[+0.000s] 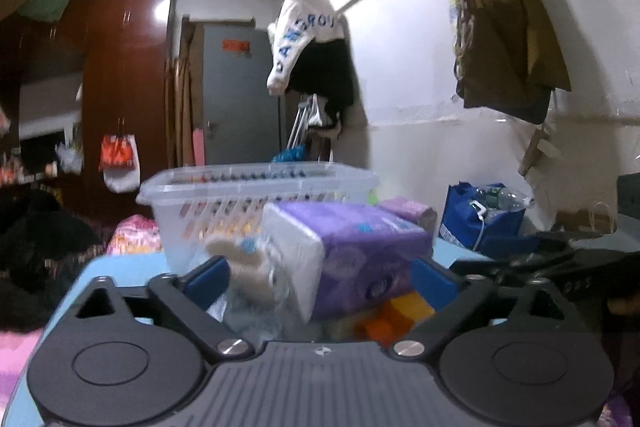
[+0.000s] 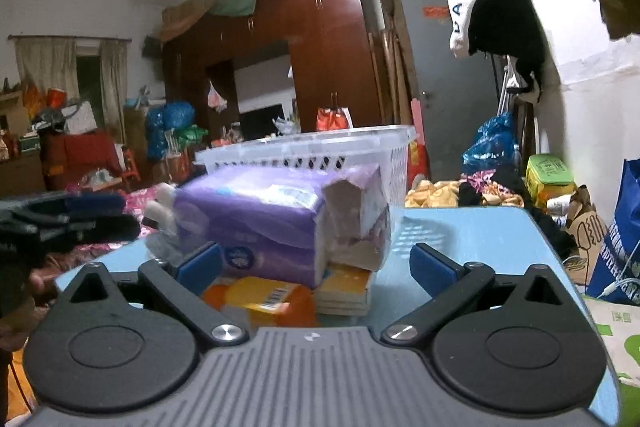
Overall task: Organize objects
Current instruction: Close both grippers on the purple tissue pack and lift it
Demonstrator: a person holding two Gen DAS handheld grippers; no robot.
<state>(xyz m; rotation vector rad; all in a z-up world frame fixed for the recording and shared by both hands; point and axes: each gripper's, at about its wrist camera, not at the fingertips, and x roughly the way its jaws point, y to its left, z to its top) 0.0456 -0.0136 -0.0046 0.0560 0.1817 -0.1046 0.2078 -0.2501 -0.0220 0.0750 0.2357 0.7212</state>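
Note:
A purple tissue pack lies on the light blue table, resting on orange and yellow packets. A small plush toy in clear wrap sits to its left. My left gripper is open, its blue pads on either side of this pile. In the right wrist view the same purple pack rests on orange packets and a stack of yellow-white packets. My right gripper is open around the pile's near end. A clear slotted basket stands behind.
A blue bag with bottles stands to the right of the table. The left gripper shows at the left of the right wrist view. Clothes hang on the wall. Clutter surrounds the table on all sides.

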